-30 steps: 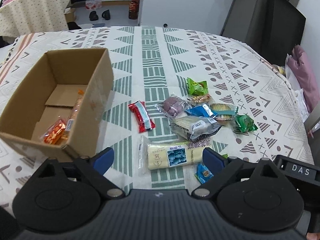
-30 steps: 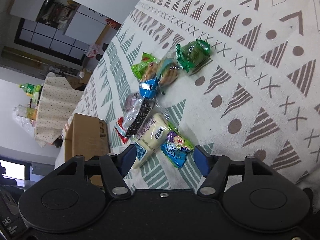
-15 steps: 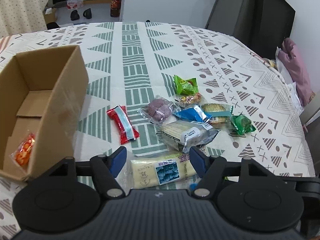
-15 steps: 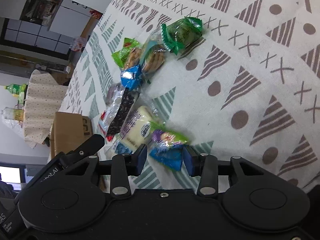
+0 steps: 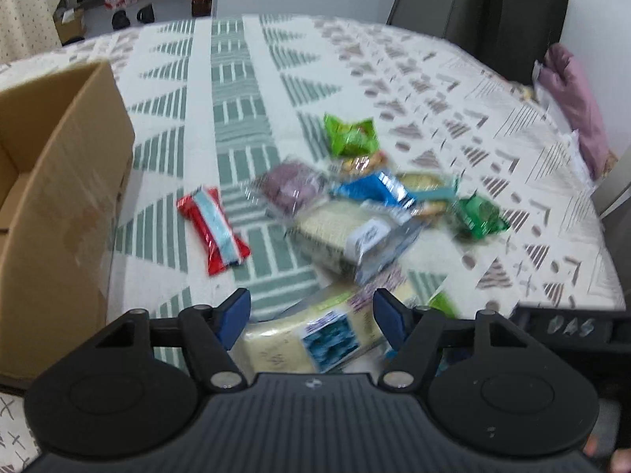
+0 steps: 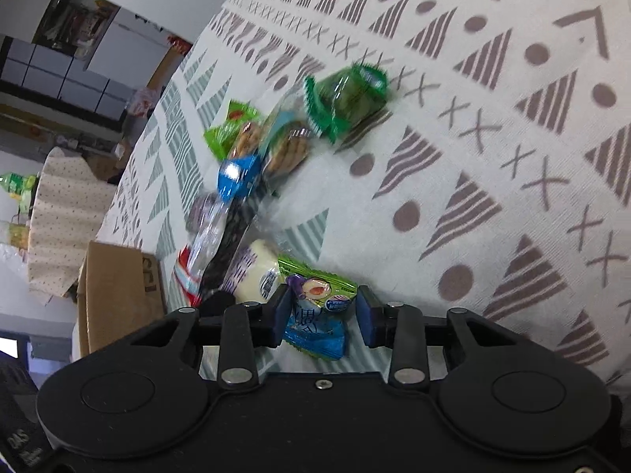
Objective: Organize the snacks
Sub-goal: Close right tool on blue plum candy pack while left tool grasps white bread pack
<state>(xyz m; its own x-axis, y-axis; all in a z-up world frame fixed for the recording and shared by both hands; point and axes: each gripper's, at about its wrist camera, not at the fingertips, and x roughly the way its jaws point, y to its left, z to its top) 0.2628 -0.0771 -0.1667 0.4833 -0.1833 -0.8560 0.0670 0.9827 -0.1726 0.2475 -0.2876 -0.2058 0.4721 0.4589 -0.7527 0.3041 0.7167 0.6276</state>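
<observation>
Glossy plastic snack wrappers [image 5: 357, 236] on matt woven tablecloth [image 5: 236, 90], beside plain cardboard box [image 5: 67, 181]

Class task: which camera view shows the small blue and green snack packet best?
The right wrist view: the small blue and green packet lies sharp between the right gripper fingers. The left wrist view shows only a blurred green and blue sliver behind its own finger.

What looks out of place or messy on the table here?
Nothing is spilled or damaged. The snacks lie in a loose overlapping pile, outside the cardboard box, as expected mid-sorting. The left wrist view is motion-blurred, so fine detail is unclear.
</observation>
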